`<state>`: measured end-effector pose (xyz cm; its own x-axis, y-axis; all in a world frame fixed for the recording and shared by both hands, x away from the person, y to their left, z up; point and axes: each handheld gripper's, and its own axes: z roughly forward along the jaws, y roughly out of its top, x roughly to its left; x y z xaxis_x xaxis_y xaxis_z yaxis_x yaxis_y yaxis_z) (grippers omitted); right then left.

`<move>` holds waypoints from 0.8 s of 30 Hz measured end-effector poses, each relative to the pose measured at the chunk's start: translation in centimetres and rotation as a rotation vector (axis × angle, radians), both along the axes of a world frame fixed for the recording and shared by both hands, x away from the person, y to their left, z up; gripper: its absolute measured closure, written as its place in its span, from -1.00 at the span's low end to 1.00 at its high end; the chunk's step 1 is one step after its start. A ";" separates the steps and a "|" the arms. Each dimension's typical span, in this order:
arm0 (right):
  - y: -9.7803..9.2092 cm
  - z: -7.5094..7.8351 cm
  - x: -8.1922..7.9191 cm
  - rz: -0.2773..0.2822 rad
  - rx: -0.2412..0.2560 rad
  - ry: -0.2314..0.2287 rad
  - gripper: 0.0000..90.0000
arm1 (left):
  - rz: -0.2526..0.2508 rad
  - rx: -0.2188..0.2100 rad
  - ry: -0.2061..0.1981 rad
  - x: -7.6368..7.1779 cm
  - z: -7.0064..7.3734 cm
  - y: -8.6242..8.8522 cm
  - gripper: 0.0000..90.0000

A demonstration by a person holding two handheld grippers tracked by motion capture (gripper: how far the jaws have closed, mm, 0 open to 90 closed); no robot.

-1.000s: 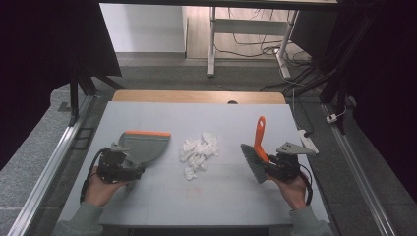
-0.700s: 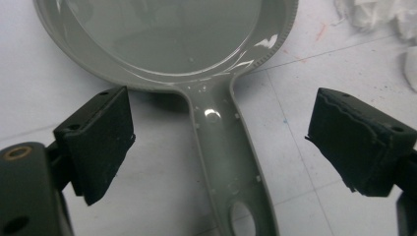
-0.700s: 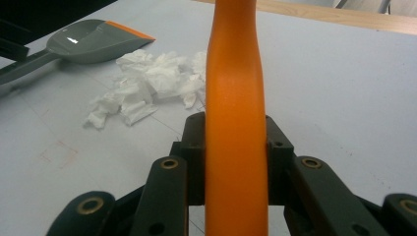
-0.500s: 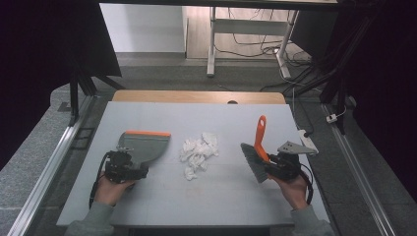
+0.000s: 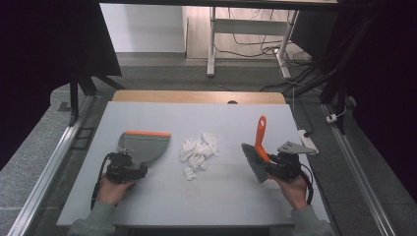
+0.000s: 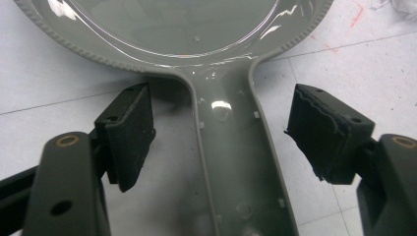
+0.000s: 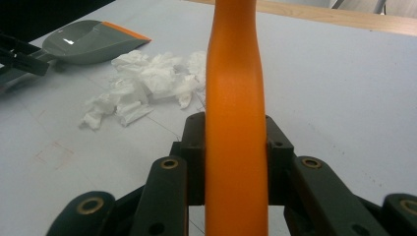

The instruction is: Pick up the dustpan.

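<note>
With the right gripper [image 7: 236, 162] clamped on the orange-handled grey brush [image 5: 259, 150], the left gripper [image 6: 223, 130] had backed along the grey plastic dustpan's [image 5: 142, 146] handle, jaws spread, grasp apparently pending beside the crumpled white tissue pile [image 5: 199, 152].

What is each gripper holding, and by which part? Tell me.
The right gripper is shut on the brush, on its orange handle. The left gripper holds nothing: its jaws stand open on either side of the dustpan handle.

The left gripper [image 5: 129, 167] sits low near the surface's left edge, jaws spread wide apart, the person's left hand [image 5: 114, 189] behind it. The right gripper [image 5: 275, 166], near the right edge, has its jaws clamped, held by the right hand [image 5: 294, 189].
</note>
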<state>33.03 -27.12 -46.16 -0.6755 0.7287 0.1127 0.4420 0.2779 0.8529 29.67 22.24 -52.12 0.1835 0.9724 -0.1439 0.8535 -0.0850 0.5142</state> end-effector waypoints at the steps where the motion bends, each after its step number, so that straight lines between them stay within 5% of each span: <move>1: 0.0 0.0 0.0 -0.001 -0.001 0.001 0.56 | 0.002 -0.006 -0.001 0.0 -0.1 0.0 -0.36; 24: -0.1 -0.1 0.0 -0.009 -0.010 0.006 0.55 | 0.031 -0.059 -0.011 0.5 -0.5 0.4 0.21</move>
<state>32.99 -27.24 -46.30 -0.6684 0.7358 0.1092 0.4494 0.2825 0.8475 30.13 22.64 -52.66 0.1556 0.9676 -0.1990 0.8494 -0.0281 0.5271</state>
